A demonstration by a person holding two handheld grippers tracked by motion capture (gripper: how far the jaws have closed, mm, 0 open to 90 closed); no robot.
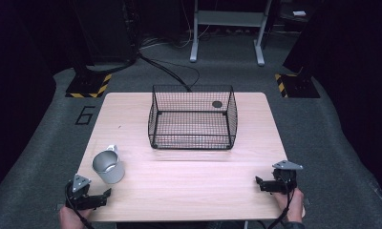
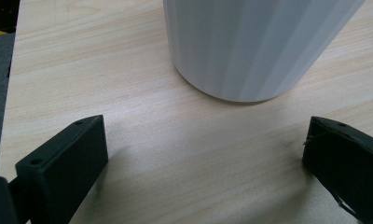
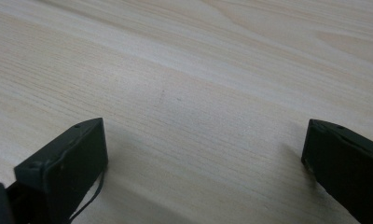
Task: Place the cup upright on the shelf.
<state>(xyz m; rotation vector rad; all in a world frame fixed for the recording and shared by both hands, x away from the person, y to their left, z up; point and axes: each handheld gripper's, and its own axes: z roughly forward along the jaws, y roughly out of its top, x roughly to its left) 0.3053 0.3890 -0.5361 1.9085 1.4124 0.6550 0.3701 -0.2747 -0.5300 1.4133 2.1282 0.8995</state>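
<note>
Light falls from above onto the pale table (image 1: 189, 176), while the floor around it sinks into near black. The high view is soft and grainy. Beside the white cup (image 2: 250, 46), close grain looks perhaps slightly blurred; jaws cast soft shadows.

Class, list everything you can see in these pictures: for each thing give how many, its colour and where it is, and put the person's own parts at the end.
Table: one, light wood, centre of the high view.
Wire basket: one, black, upright on the far middle of the table.
Mug: one, white with a grey inside, upright near the table's front left, just ahead of the left gripper.
Number marking: one, dark, on the grey floor left of the table.
Striped bases: two, black and yellow, on the floor beyond the far corners.
Left gripper: one, black, front left corner, fingers open.
Right gripper: one, black, front right edge, fingers open.
Hands: two, at the table's near edge.
</note>
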